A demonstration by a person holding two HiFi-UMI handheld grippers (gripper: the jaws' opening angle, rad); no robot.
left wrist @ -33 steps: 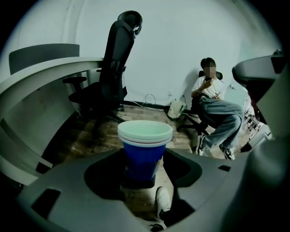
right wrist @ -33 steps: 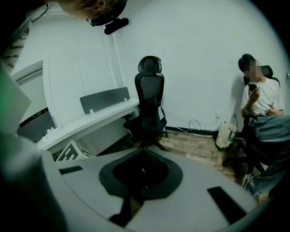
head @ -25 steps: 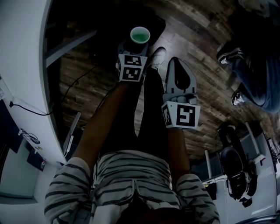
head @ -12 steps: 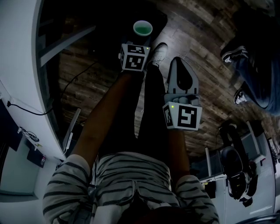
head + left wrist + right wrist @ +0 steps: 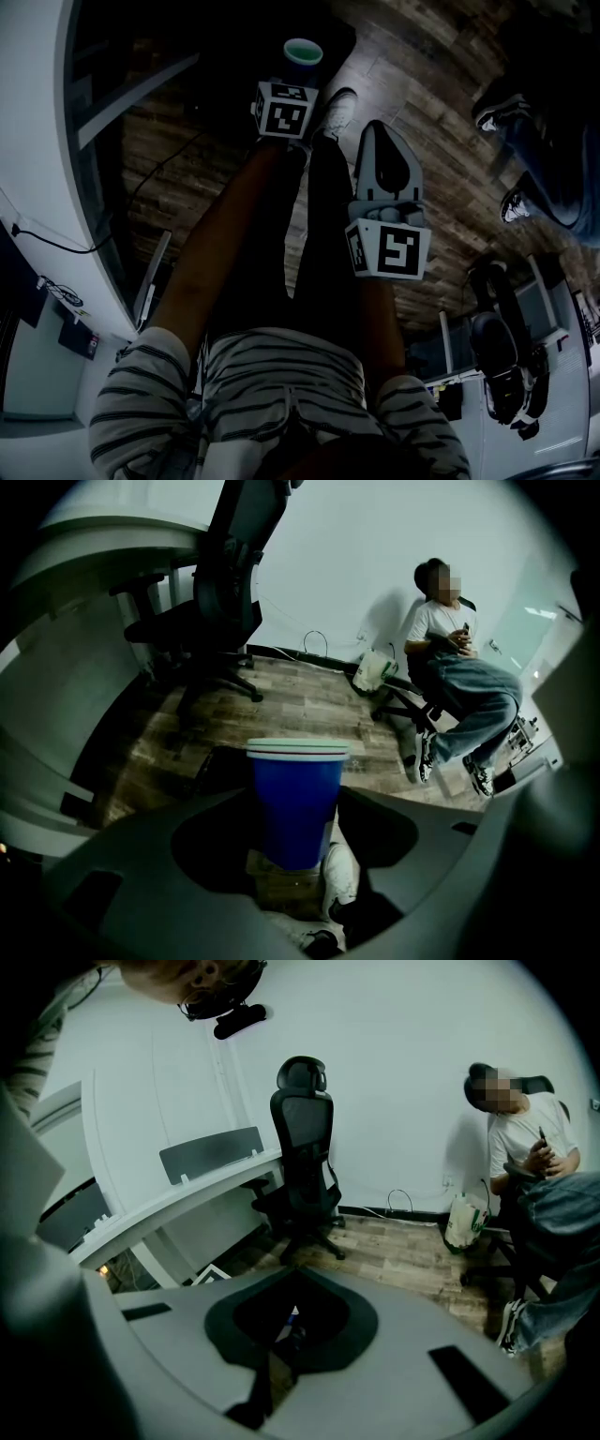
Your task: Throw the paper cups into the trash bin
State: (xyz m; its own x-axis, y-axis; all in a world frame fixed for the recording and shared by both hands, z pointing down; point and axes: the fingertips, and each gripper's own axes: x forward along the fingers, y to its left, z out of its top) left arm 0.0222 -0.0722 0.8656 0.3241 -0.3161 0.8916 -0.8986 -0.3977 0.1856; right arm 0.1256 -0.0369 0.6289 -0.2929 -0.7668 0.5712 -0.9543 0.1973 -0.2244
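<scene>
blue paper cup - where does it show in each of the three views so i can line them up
Head view: blue paper cup at top centre, green inside showing.
Left gripper view: the cup is dead centre, upright between the jaws of the left claw.
Right gripper view: no cup that I can make out.
Shared landmark: seated person in jeans, at the right of all three views.

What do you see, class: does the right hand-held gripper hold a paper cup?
No, the right hand-held gripper has its jaws closed together in its own view, with no cup between them.
</scene>
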